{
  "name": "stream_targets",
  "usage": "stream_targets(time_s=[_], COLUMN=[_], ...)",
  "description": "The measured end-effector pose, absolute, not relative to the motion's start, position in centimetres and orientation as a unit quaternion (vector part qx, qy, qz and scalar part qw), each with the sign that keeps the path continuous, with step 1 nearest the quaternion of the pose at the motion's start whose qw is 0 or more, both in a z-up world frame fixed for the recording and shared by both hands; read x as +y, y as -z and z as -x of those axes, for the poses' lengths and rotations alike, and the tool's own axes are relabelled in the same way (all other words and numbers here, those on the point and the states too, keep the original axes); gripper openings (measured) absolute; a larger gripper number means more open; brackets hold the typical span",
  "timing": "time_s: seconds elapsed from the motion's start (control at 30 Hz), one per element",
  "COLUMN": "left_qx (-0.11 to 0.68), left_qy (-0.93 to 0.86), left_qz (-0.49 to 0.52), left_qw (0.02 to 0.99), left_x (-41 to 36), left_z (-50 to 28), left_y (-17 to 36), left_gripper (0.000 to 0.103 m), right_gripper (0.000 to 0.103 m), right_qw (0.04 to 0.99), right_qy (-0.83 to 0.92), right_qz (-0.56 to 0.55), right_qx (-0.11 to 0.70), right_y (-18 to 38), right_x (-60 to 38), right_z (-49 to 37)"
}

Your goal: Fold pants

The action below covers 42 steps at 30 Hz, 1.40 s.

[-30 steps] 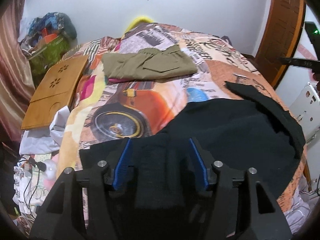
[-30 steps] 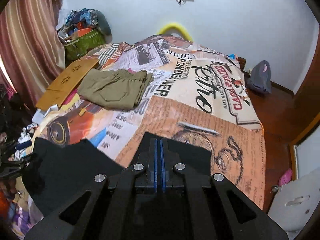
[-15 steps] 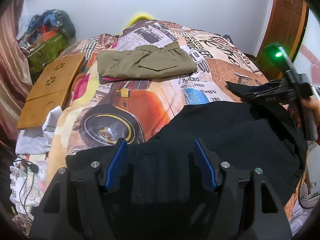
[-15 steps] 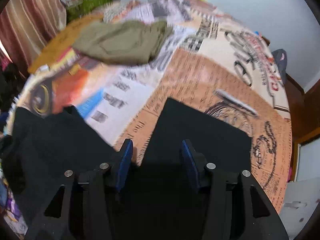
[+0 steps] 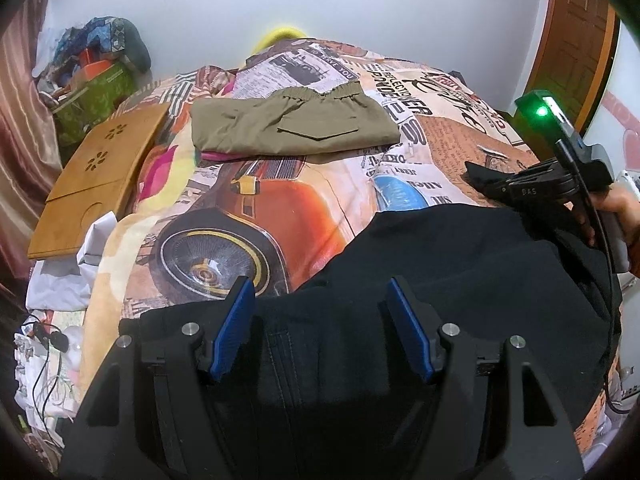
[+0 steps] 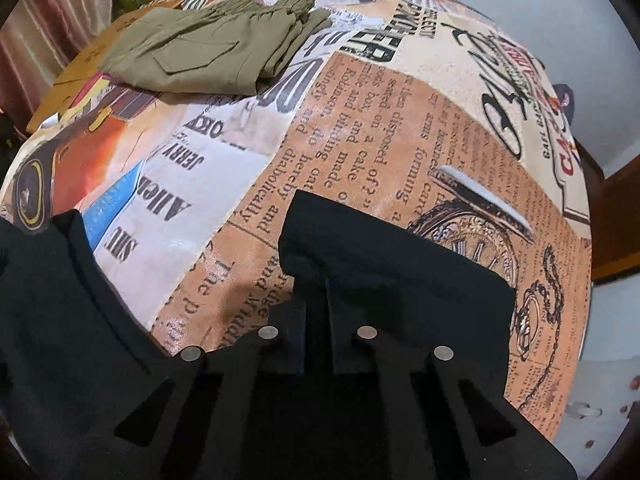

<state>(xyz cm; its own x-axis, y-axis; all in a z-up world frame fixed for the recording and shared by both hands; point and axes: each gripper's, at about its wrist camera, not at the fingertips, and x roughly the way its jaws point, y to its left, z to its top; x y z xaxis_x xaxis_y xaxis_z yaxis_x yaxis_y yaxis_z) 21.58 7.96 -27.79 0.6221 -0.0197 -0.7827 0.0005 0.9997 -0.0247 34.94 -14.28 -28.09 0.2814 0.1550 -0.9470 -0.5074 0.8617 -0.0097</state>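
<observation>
Black pants (image 5: 460,264) lie on the bed (image 5: 304,200); the left gripper (image 5: 322,328) stands apart over them. Folded green pants (image 5: 292,126) sit farther back.

Right gripper (image 6: 316,312) pinches the black pants' leg end (image 6: 400,272) on the bedspread (image 6: 340,140).

Bed (image 5: 304,196) fills most of the room, covered by a newspaper-and-vintage-car print. Plain white wall (image 5: 400,8) behind it. Wooden door (image 5: 576,36) to the right. Pinkish striped curtain (image 5: 20,128) on the left. Wooden lap tray (image 5: 100,176) near bed's left edge; cluttered pile (image 5: 96,68) in far corner.
</observation>
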Motion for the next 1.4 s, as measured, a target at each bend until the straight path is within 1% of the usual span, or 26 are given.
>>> stream_targets(time_s=[0.1,0.37,0.47,0.63,0.77,0.9,1.13,1.3,1.4], left_qx=[0.431,0.422,0.424,0.428,0.435,0.443,0.464,0.485,0.497], left_qy=[0.005,0.017,0.030,0.049,0.068,0.084,0.124,0.156,0.167], left_qz=[0.006,0.008,0.015,0.004,0.006,-0.009,-0.046,-0.057,-0.075], left_qw=[0.902,0.907,0.905,0.903,0.898,0.893,0.876,0.858,0.848], left_x=[7.8,5.8,4.6,1.8,-0.4,-3.1,-8.1,-11.3,-13.1], left_z=[-21.2,-20.4,-20.3,-20.6,-21.2,-21.8,-22.9,-24.6,-25.9], left_y=[27.2,25.3,24.7,23.8,23.5,23.7,24.5,25.5,26.3], left_gripper=[0.068,0.068,0.068,0.068,0.068,0.069,0.069,0.069,0.069], right_gripper=[0.005,0.004,0.004,0.004,0.004,0.004,0.004,0.005,0.007], right_qw=[0.800,0.857,0.872,0.890,0.896,0.897,0.876,0.856,0.850], right_qy=[-0.216,-0.217,-0.211,-0.192,-0.176,-0.149,-0.095,-0.089,-0.086], right_qz=[0.127,0.053,0.029,0.017,-0.010,-0.047,-0.100,-0.118,-0.118], right_qx=[0.545,0.464,0.440,0.413,0.407,0.414,0.462,0.495,0.505], right_y=[26.0,17.1,14.6,12.7,12.9,14.7,21.0,24.9,26.2], right_x=[-15.2,-21.4,-23.6,-27.9,-31.4,-35.4,-40.8,-41.2,-41.4], right_z=[-34.4,-31.0,-29.5,-26.2,-23.9,-21.3,-17.7,-16.1,-15.1])
